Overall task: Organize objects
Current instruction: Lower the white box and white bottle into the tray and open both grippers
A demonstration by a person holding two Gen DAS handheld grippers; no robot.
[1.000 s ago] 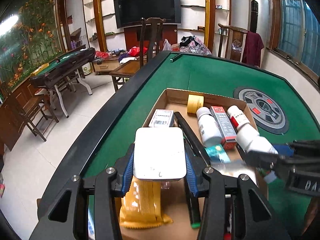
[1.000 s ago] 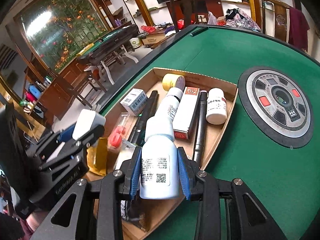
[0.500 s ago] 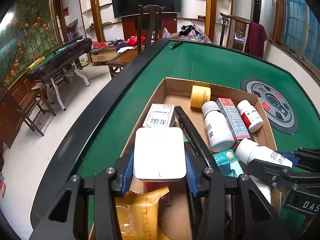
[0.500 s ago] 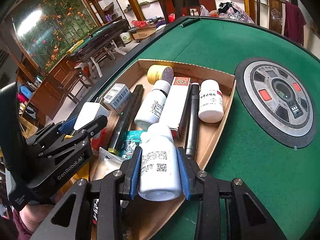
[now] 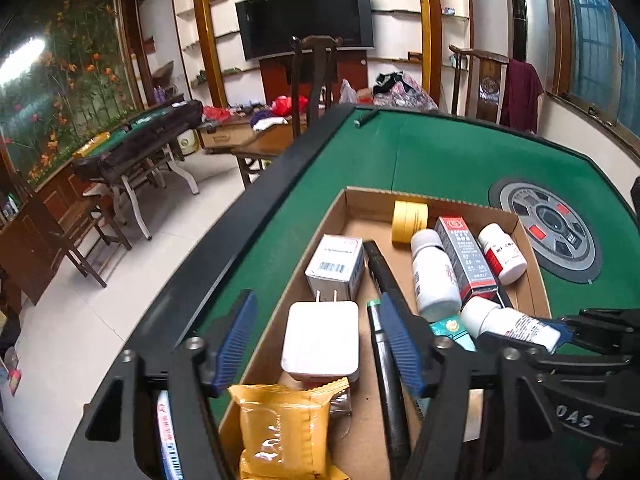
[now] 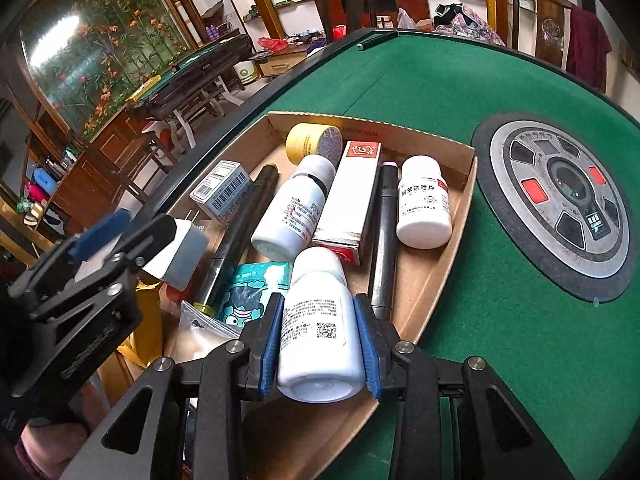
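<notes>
Opening left fingers point(image 5: 320, 344) around loose white charger point(image 5: 320, 340), prongs pointing away, right fingers point(image 6: 320, 340) clamping white bottle point(image 6: 318, 328), cap forward.

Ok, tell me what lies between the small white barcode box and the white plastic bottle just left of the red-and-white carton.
A long black marker lies lengthwise between the barcode box and that white bottle; both wrist views show it.
</notes>
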